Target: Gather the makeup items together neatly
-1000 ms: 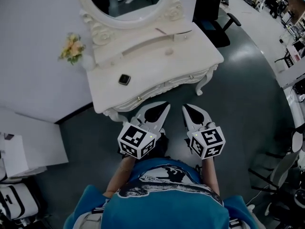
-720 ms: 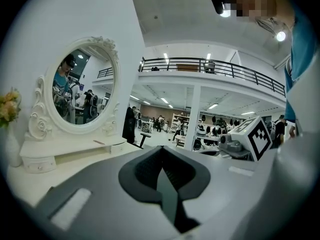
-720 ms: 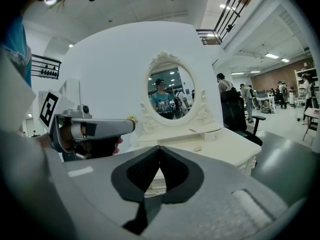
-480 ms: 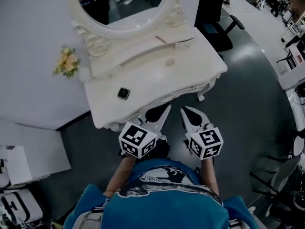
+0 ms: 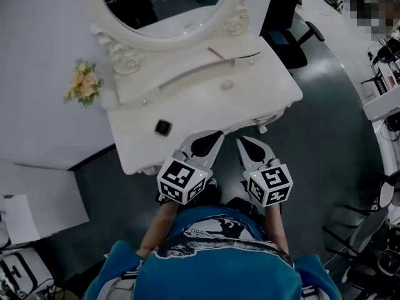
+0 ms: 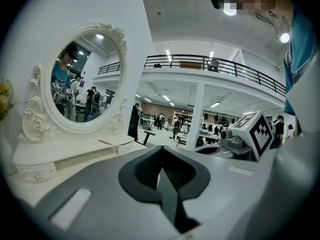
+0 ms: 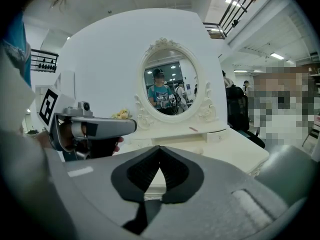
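On the white dressing table (image 5: pixel 262 99) lie a small black square compact (image 5: pixel 163 127), a pale round item (image 5: pixel 227 85) near the middle, and a thin pink stick (image 5: pixel 215 52) on the raised shelf under the mirror. My left gripper (image 5: pixel 215 136) and right gripper (image 5: pixel 242 141) hover side by side at the table's front edge, both shut and empty, tips pointing at the table. In the left gripper view the pink stick (image 6: pixel 105 142) shows on the shelf. The right gripper view shows the left gripper (image 7: pixel 131 126) to its left and the pink stick (image 7: pixel 193 129).
An oval mirror (image 5: pixel 169 5) in an ornate white frame stands at the table's back. A small bunch of flowers (image 5: pixel 83 83) sits at the left end. A black office chair (image 5: pixel 294 39) stands to the right of the table. White furniture (image 5: pixel 37 211) is on the left.
The view has shifted toward the table, so both grippers' tips now reach over its front edge. The jaws stay shut and the items have not moved.
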